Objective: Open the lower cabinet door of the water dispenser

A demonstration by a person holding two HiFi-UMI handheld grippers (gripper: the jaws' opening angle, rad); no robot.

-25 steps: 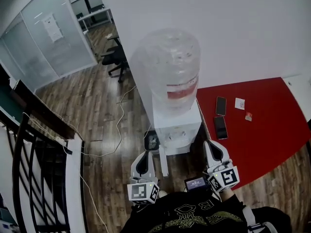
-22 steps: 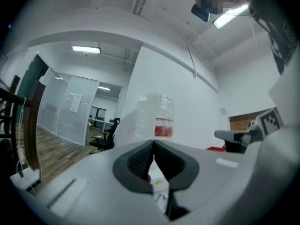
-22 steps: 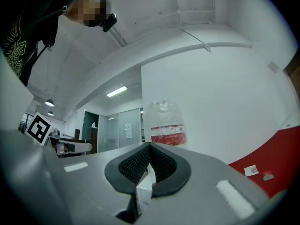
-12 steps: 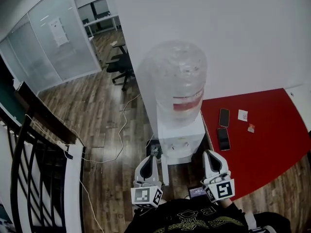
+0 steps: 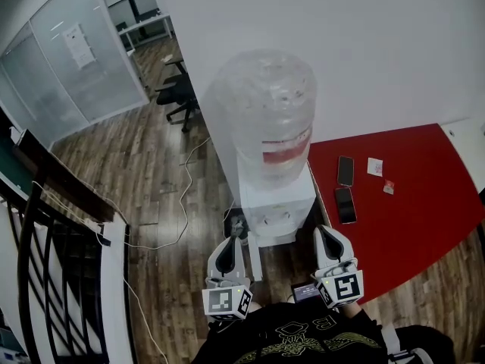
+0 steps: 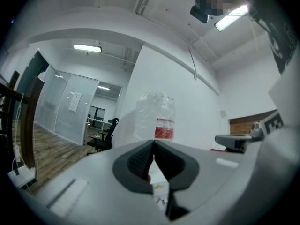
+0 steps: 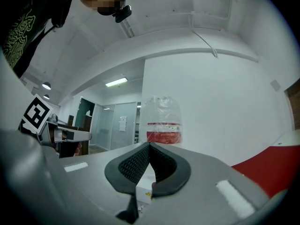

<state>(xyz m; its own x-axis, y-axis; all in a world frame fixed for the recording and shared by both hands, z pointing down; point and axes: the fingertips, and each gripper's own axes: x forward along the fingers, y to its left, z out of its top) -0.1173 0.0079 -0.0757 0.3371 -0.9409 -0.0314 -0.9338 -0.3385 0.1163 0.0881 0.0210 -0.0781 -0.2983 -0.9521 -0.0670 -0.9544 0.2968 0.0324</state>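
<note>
The white water dispenser (image 5: 277, 201) stands against the wall with a big clear bottle (image 5: 267, 112) on top. Its lower cabinet door is hidden from the head view under the dispenser's top. My left gripper (image 5: 230, 243) is held just left of the dispenser's front, jaws shut and empty. My right gripper (image 5: 325, 235) is at the front right, also shut and empty. Neither touches the dispenser. In the left gripper view, the left gripper (image 6: 153, 143) points level at the bottle (image 6: 156, 116). In the right gripper view, the right gripper (image 7: 149, 145) faces the bottle (image 7: 162, 121).
A red mat (image 5: 413, 196) lies to the right with two phones (image 5: 345, 170) and small cards on it. A cable (image 5: 183, 203) trails over the wood floor on the left. An office chair (image 5: 174, 97) stands behind, a stair railing (image 5: 45, 264) far left.
The head view swayed slightly. Both grippers stay in front of the dispenser; the right one rolled a little.
</note>
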